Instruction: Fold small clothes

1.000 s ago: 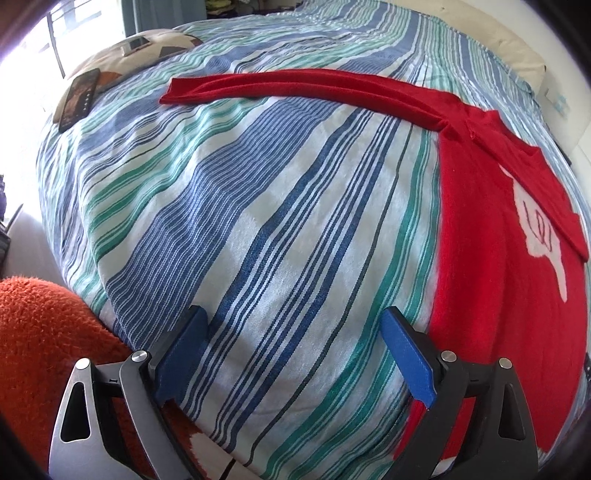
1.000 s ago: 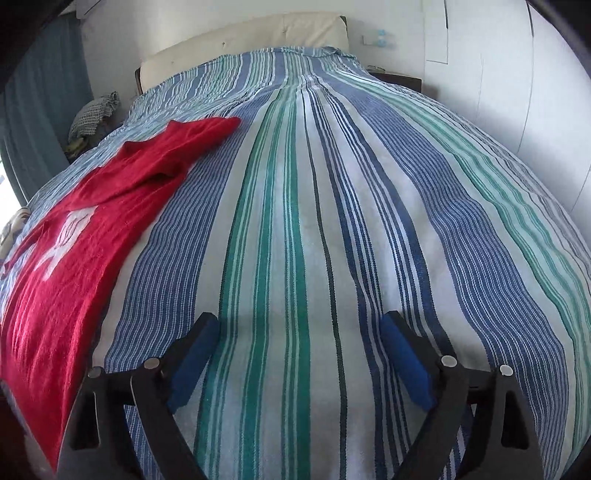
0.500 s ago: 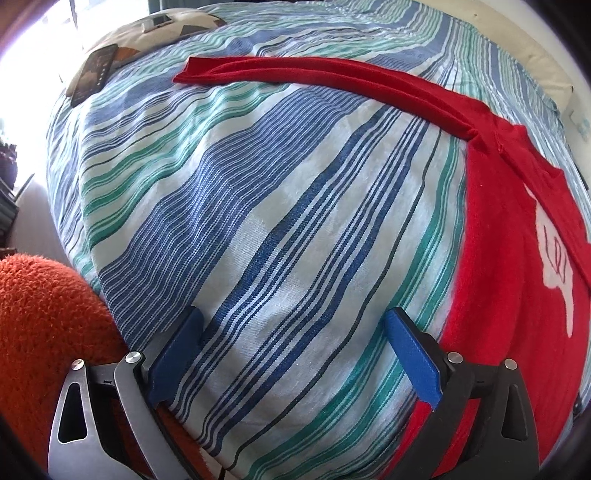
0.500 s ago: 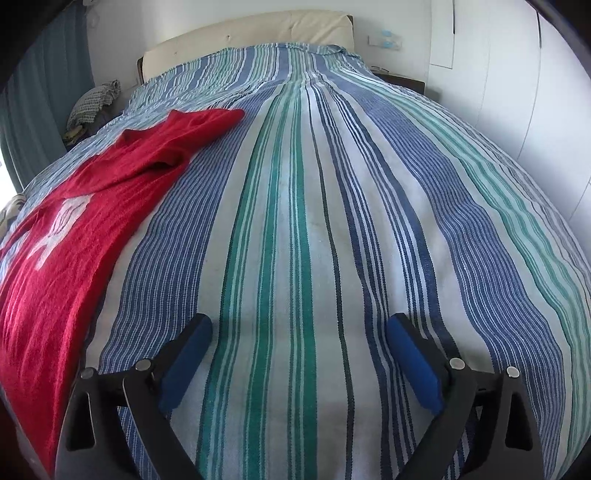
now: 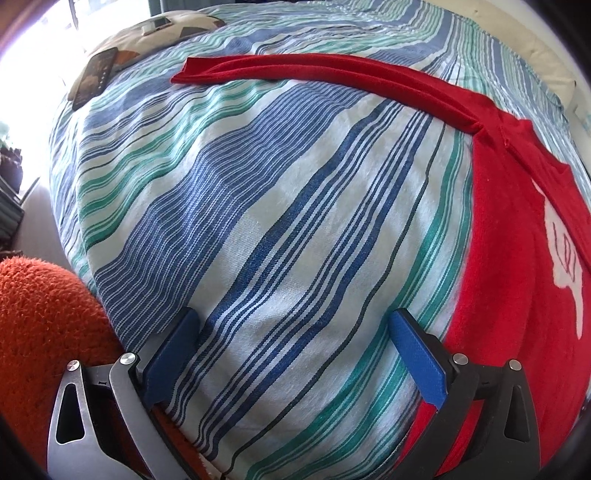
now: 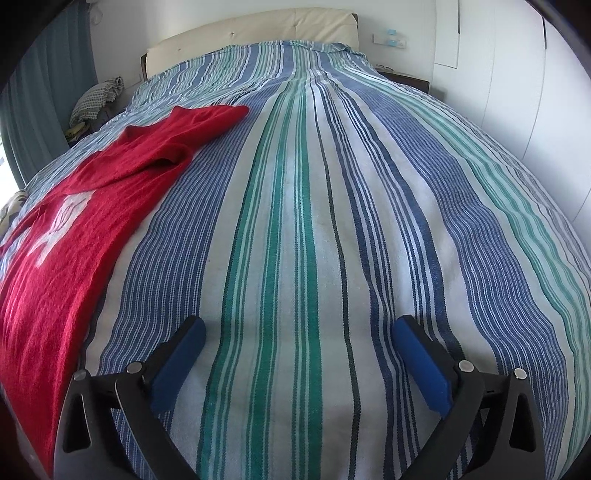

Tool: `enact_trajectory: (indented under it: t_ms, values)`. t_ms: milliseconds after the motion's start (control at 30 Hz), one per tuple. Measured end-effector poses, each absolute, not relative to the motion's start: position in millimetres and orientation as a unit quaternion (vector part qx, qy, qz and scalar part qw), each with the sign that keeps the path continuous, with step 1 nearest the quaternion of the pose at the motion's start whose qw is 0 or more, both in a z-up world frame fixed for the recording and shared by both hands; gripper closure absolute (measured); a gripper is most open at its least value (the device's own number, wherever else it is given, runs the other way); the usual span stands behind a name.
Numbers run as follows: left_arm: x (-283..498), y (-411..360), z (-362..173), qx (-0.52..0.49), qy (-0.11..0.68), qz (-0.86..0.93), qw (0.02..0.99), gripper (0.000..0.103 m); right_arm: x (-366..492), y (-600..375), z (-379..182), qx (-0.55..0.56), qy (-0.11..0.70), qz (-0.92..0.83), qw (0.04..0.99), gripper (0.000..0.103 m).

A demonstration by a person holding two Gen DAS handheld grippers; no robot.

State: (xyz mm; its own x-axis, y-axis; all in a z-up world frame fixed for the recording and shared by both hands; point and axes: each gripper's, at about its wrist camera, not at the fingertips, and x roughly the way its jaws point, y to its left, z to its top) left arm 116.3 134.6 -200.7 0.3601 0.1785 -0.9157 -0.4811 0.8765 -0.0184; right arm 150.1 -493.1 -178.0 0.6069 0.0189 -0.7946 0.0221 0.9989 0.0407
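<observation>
Garment: red knitted long-sleeved top (image 5: 517, 258) with white motif, spread flat on striped bedspread (image 5: 277, 221); judged soft, light, floppy.
Hold: sleeve cuff or hem corner is advised.
Left gripper (image 5: 295, 332): wide, nothing held.
Right gripper (image 6: 299, 332): jaws opening, nothing between.

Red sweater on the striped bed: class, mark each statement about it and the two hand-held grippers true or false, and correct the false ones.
1. The red sweater lies spread on the striped bedspread. True.
2. The left hand-held gripper is clamped on a sleeve. False: only bedspread shows between its wide-set jaws.
3. The sweater has a white design on it. True.
4. The right hand-held gripper holds the sweater's hem. False: its jaws are opening with only bedspread between them; the sweater lies off to its left.
5. A phone lies on a pillow at the bed's far corner in the left wrist view. True.
</observation>
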Motion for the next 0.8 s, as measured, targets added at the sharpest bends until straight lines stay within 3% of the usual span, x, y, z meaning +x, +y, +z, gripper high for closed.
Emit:
enact_trajectory:
  t_ms: [267, 400, 600, 767, 800]
  values:
    - [110.8, 141.0, -194.1, -0.156, 0.531, 0.172, 0.815, 0.001, 150.2, -491.7, -178.3, 0.018, 0.445, -0.003, 0.895, 0.001]
    - [109.2, 158.6, -172.6, -0.216, 0.514, 0.125, 0.821, 0.001, 149.6, -491.2, -177.8, 0.015, 0.444, -0.004, 0.896, 0.001]
    - [144.0, 247.3, -136.7, -0.290, 0.435, 0.124, 0.843, 0.001, 147.3, -491.0, -177.0, 0.012, 0.439, -0.008, 0.898, 0.001]
    - [181.9, 333.9, -161.5, -0.335, 0.418, 0.185, 0.824, 0.003, 147.8, -487.7, -178.1, -0.001, 0.439, -0.019, 0.898, 0.001]
    - [190.5, 346.3, -172.3, -0.348, 0.426, 0.186, 0.814, 0.008, 148.3, -487.6, -178.4, -0.003, 0.439, -0.019, 0.898, 0.001]
